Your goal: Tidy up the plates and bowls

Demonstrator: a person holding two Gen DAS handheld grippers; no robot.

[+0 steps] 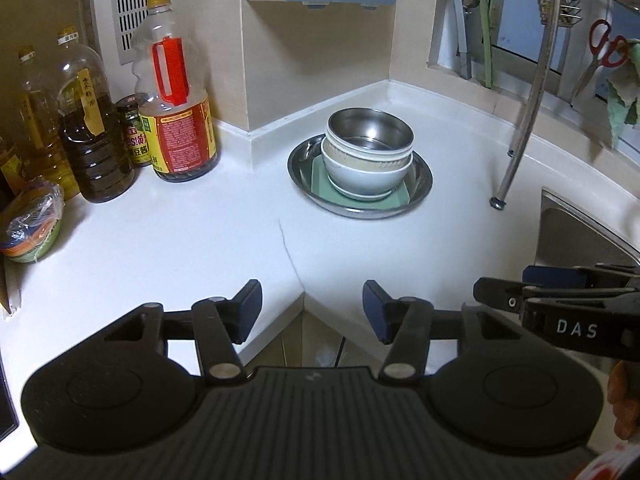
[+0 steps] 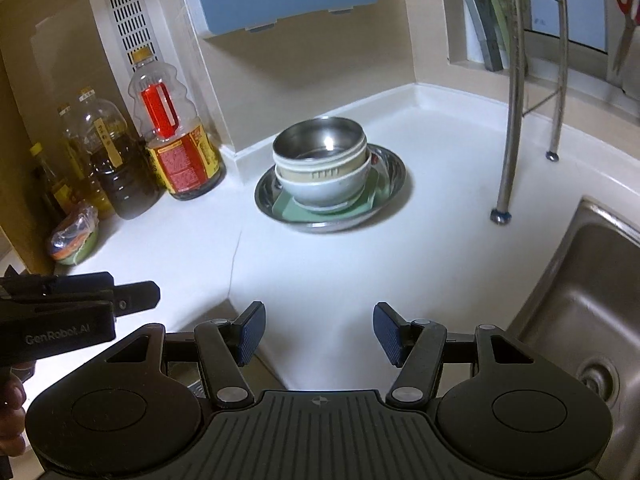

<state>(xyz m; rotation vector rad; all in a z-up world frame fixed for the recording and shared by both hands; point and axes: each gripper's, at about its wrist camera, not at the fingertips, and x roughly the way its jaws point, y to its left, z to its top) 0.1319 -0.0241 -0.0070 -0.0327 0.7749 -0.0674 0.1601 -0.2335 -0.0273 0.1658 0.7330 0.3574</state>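
Stainless steel catches the light at the top of the stack: a round steel bowl (image 1: 370,130) nests inside a cream ribbed ceramic bowl (image 1: 366,158), that inside a pale white bowl (image 1: 362,178), all standing on a square green plate (image 1: 320,184) within a wide shallow steel dish (image 1: 420,184). The pile sits well back on the white stone surface (image 1: 180,248), near the corner where the tiled walls meet.

The left gripper (image 1: 312,310) has its blue pads apart with nothing between them, and the right gripper (image 2: 319,330) likewise stands apart and empty; both hang at the near edge, well short of the stack. The dishes already look gathered, so the step is probably an approach or a check. To lift a bowl cleanly, I would come in over the rim, set one pad inside and one outside, and steady the lower bowls with the other gripper so nothing slides.

Oil and sauce bottles (image 1: 176,100) crowd the left wall, a steel sink (image 2: 580,300) lies to the right, and red scissors (image 1: 608,44) hang by the window
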